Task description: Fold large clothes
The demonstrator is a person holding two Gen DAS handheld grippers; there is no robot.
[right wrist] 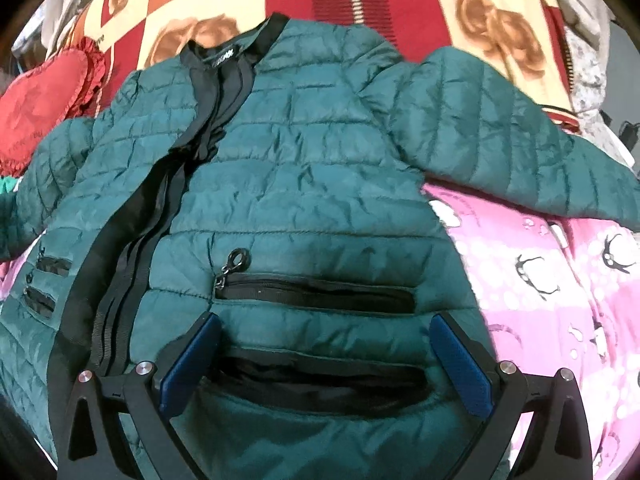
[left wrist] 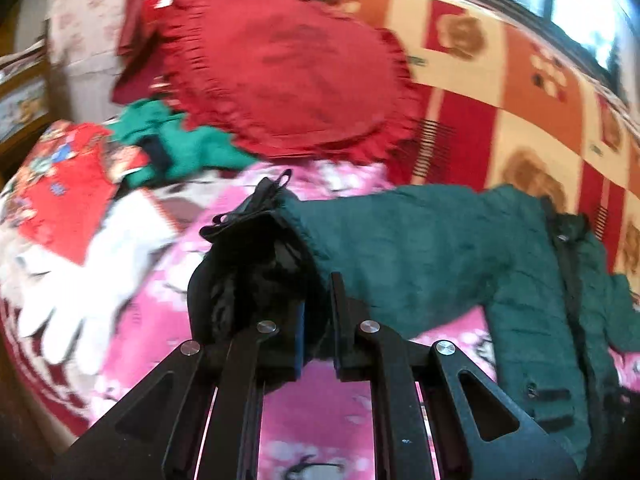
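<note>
Two grippers are working on one teal quilted jacket [right wrist: 304,184], which is lying front-up and spread across a pink printed blanket [right wrist: 560,280] on a bed. The left gripper [left wrist: 318,312] is holding its fingers close together, clamped on the black cuff [left wrist: 256,256] of the jacket's left sleeve [left wrist: 400,248], and the sleeve is stretching away from it toward the jacket body. The right gripper [right wrist: 326,364] is hovering with its jaws wide apart over the lower front, with the two zip pockets [right wrist: 316,292] lying between its blue pads [right wrist: 460,368]; it is gripping nothing. The main risk, I think, is that the smooth padded fabric is sliding: if the left gripper is pulling the sleeve across while nothing is pinning the body, the whole jacket could be dragged sideways and the fold line would be lost. The cuff itself is looking bunched, so it could also be slipping out of the narrow grip. The front zipper [right wrist: 160,208] is lying open with its black edges wavy, and one front panel could be turning over during the fold. The right sleeve [right wrist: 500,128] is lying out to the side and needs its own fold. A red frilled heart cushion [left wrist: 280,68] and a green garment [left wrist: 180,148] are sitting near the left sleeve, so the carried cuff could be catching them.
</note>
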